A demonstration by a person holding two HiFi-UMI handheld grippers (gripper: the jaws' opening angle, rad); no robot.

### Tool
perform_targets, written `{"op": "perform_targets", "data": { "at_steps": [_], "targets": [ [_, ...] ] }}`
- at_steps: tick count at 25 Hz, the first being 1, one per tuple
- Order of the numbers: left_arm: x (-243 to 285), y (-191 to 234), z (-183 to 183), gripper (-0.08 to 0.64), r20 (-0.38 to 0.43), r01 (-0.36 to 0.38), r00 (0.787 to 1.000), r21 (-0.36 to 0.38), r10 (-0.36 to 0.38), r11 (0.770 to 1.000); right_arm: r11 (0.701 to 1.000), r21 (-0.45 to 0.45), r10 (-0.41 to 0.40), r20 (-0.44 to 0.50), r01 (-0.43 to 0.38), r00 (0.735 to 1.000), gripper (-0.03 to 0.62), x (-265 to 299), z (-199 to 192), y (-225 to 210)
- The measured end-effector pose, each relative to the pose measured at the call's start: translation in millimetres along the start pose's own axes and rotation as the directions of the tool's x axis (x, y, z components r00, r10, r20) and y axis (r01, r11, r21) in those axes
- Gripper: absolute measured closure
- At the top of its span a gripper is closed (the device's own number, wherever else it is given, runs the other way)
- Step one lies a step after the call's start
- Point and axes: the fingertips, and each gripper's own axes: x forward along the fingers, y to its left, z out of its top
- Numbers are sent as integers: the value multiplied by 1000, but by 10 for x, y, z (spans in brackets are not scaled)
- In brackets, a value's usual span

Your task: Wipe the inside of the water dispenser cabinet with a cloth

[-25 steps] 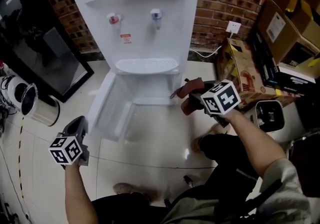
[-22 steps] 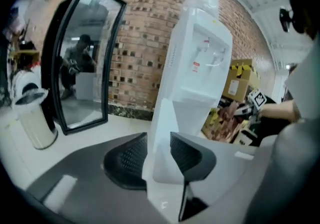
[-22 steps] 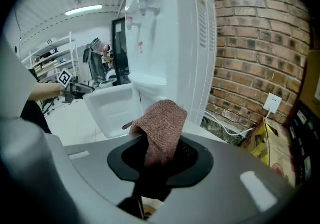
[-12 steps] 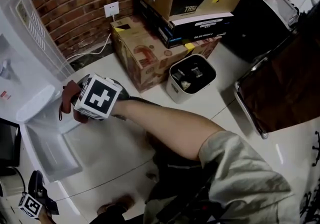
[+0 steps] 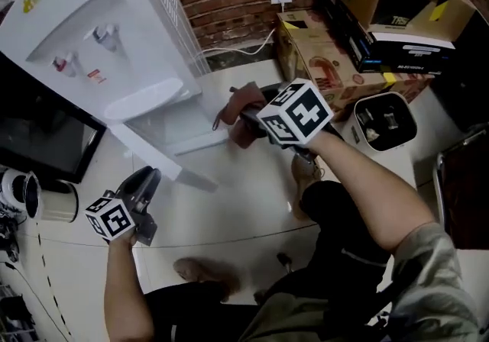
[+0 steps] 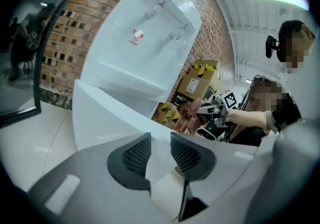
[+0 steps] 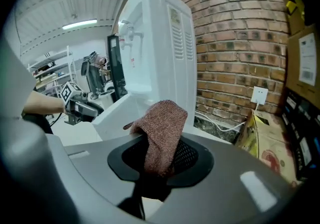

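One change is noted: the left gripper's jaws, pressed together a second ago, now stand slightly spread with nothing pinched, near the open door. Wiping is therefore judged not yet begun. The right gripper pinches the cloth just outside the cabinet; the cloth's long axis runs along the jaws, its free end pointing toward the cabinet.

Left gripper jaws apart, right gripper clamping cloth
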Motion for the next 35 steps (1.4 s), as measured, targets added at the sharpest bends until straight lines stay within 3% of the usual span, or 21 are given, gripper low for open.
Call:
{"op": "perform_targets", "data": {
  "at_steps": [2, 4, 7, 12, 17, 20, 26, 30, 33, 35],
  "targets": [
    [222, -52, 24, 463, 0, 23, 1000, 44, -23, 999, 1000, 15, -14, 11, 14, 1000, 482, -7, -3, -65],
    [477, -90, -4, 552, -39, 37, 999, 113, -33, 993, 1000, 9, -19, 14, 19, 1000, 482, -4, -1, -83],
    [810, -59, -17, 560, -86, 22, 996, 195, -5, 981, 999, -19, -27, 10, 27, 1000, 482, 25, 20, -88],
    [1216, 99, 144, 560, -40, -57, 997, 220, 68, 974, 999, -16, -44, 8, 44, 999, 482, 138, 64, -206],
    [1474, 214, 358, 560, 45, -148, 989, 216, 141, 965, 998, -10, -57, -19, 56, 998, 482, 301, 9, -294],
    [1579, 283, 446, 560, 81, -197, 979, 175, 185, 965, 998, -31, -61, -66, 59, 996, 482, 403, -161, -332],
    [1554, 257, 465, 560, 84, -236, 971, 155, 226, 959, 997, 26, -63, -169, 68, 984, 482, 658, -605, -501],
    [1250, -204, 614, 560, 100, -224, 972, 99, 214, 970, 993, 48, -94, -240, 109, 966, 479, 911, -910, -710],
    [914, -688, 1026, 560, 233, -191, 955, 12, 182, 982, 983, 91, -130, -290, 163, 948, 476, 1106, -1209, -983],
    [735, -877, 1166, 560, 290, -191, 941, 23, 177, 981, 970, 145, -142, -314, 195, 939, 472, 1251, -1375, -1121]
  ]
}}
